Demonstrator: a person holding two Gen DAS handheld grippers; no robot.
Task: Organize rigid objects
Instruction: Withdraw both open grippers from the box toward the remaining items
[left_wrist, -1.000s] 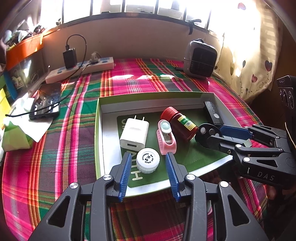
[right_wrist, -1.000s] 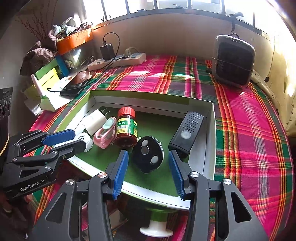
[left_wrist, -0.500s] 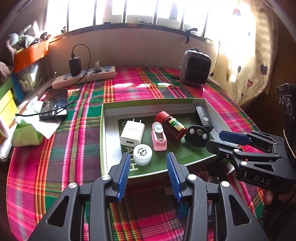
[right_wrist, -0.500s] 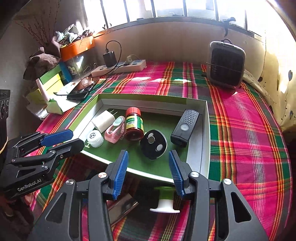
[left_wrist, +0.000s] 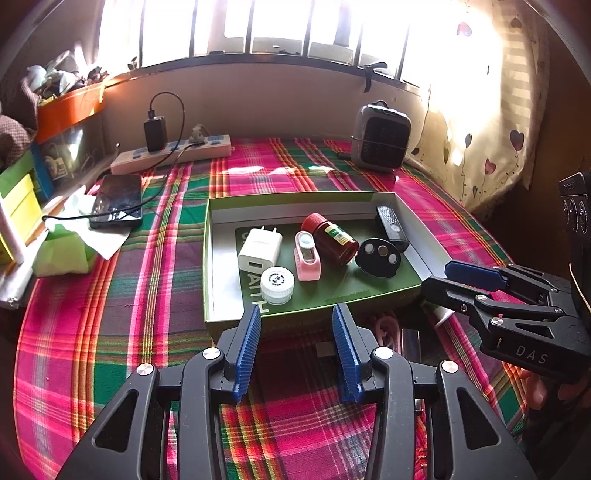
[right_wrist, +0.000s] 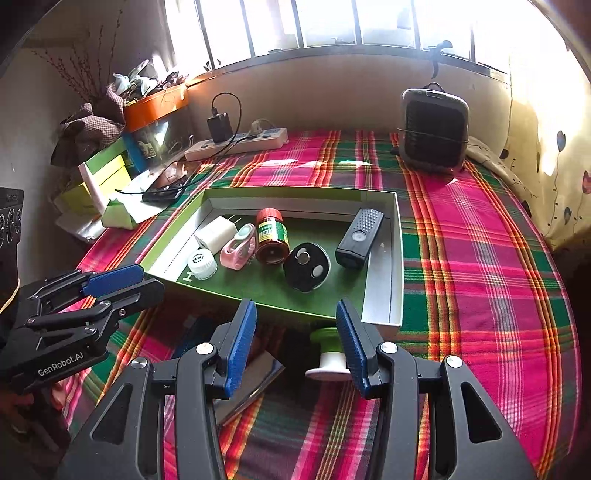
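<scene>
Plaid cloth (left_wrist: 155, 332) in pink, green and red covers the tabletop. At the far left a black phone (left_wrist: 117, 201) lies on white paper, with a white power strip (left_wrist: 173, 153) behind it near the wall. The left claw (left_wrist: 295, 339) hangs released and empty, just in front of the near wall of a green tray (left_wrist: 229, 325). Inside the tray, from left to right, lie a white charger (left_wrist: 260, 248) with a white round cap (left_wrist: 277, 285) just in front of it, a pink clip-shaped gadget (left_wrist: 306, 254), a red-capped brown bottle (left_wrist: 330, 238) on its side, a black disc (left_wrist: 378, 255) with round silver spots, and a black remote-like stick (left_wrist: 392, 228) against the right wall. Nearer the camera than the tray, a green-and-white spool (right_wrist: 328, 354) lies on the cloth beside a flat dark card (right_wrist: 255, 380). The right claw (right_wrist: 295, 349) hovers over them, jaws spread and holding nothing. A grey heater (right_wrist: 432, 129) stands at the far right.
</scene>
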